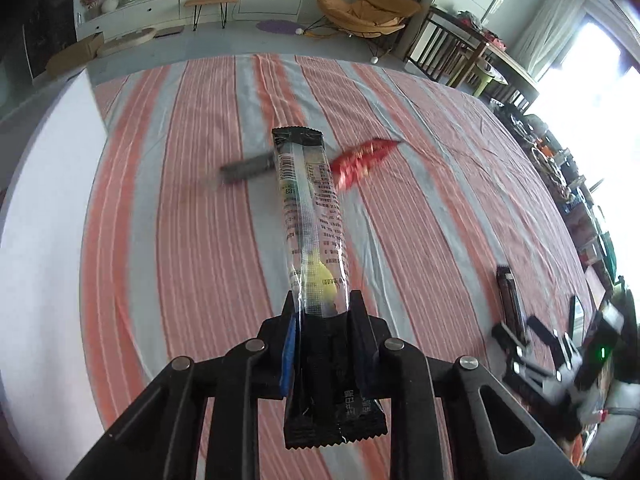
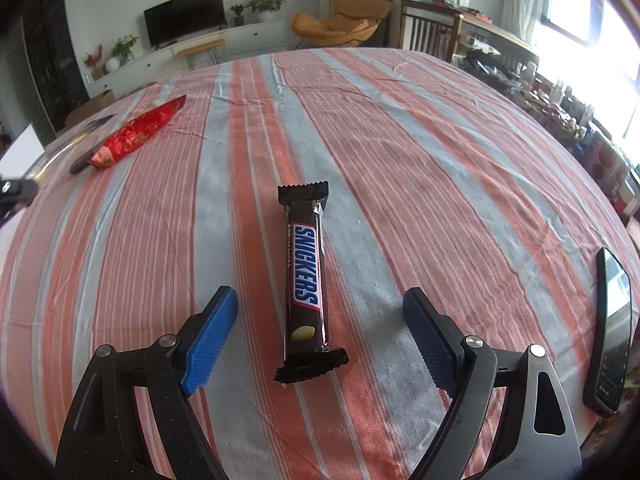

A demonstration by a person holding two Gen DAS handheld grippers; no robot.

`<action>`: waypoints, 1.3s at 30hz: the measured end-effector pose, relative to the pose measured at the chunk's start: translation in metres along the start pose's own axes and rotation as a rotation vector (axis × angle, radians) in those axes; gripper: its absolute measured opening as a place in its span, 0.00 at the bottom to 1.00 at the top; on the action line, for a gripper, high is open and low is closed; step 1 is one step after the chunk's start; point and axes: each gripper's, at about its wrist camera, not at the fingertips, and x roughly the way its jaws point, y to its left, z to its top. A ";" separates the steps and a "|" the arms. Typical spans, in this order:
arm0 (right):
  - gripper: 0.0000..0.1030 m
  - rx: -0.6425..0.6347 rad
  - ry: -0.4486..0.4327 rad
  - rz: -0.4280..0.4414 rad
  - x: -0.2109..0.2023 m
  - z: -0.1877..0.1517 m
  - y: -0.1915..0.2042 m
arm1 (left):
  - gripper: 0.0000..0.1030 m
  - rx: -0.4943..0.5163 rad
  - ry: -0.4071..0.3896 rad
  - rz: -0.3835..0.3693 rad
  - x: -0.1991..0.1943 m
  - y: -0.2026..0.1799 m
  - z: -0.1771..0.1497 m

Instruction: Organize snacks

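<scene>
My left gripper (image 1: pixel 323 300) is shut on a long black and clear snack bar (image 1: pixel 310 208) and holds it above the striped tablecloth (image 1: pixel 192 220). Beyond it lie a red snack packet (image 1: pixel 362 160) and a dark grey bar (image 1: pixel 248 167), both blurred. My right gripper (image 2: pixel 320 316) is open just above the cloth. A Snickers bar (image 2: pixel 306 280) lies lengthwise between its blue pads (image 2: pixel 210 340), touching neither. The red packet (image 2: pixel 136 134) also shows at the far left of the right wrist view. In the left wrist view the right gripper (image 1: pixel 560 344) sits at the right edge by the Snickers bar (image 1: pixel 510 300).
A black phone (image 2: pixel 610 332) lies on the cloth to the right of my right gripper. The table's far edge (image 2: pixel 360 50) faces a TV cabinet and an orange chair (image 2: pixel 340 20). Cluttered shelves stand along the right side.
</scene>
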 end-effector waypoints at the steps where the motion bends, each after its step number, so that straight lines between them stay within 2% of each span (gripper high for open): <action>1: 0.85 0.000 0.000 0.000 0.000 0.000 0.000 | 0.22 -0.002 0.005 -0.006 -0.007 -0.001 -0.022; 3: 0.85 0.000 0.000 0.000 0.000 0.000 0.000 | 0.24 0.006 0.025 -0.010 -0.015 -0.006 -0.065; 5: 0.85 0.000 0.000 0.001 0.000 0.000 0.000 | 0.29 0.019 0.043 0.008 -0.016 -0.011 -0.098; 7: 0.85 0.000 0.000 0.001 0.000 0.000 0.000 | 0.51 0.053 0.048 0.031 -0.011 -0.017 -0.119; 8: 0.85 -0.001 0.000 0.001 0.000 0.000 0.000 | 0.66 0.072 0.046 0.045 -0.008 -0.021 -0.124; 10: 0.85 -0.001 0.000 0.001 0.000 0.000 0.000 | 0.78 0.087 0.032 0.088 -0.003 -0.026 -0.125; 12: 0.85 -0.001 0.000 0.001 0.000 0.000 0.000 | 0.79 0.110 0.006 0.091 0.000 -0.028 -0.119; 15: 0.85 0.000 -0.001 0.003 0.000 0.000 0.000 | 0.79 0.128 0.004 0.147 0.014 -0.027 -0.111; 18: 0.85 -0.001 0.000 0.003 0.001 0.000 0.000 | 0.85 0.158 -0.034 0.190 0.020 -0.028 -0.109; 21: 0.85 -0.002 0.000 0.003 0.001 0.001 0.000 | 1.00 0.174 -0.048 0.219 0.026 -0.027 -0.111; 26: 0.85 -0.002 0.000 0.004 0.001 0.001 0.000 | 1.00 0.195 -0.117 0.203 0.024 -0.023 -0.119; 39: 0.85 -0.003 0.000 0.005 0.001 0.001 0.000 | 1.00 0.190 -0.127 0.208 0.023 -0.026 -0.119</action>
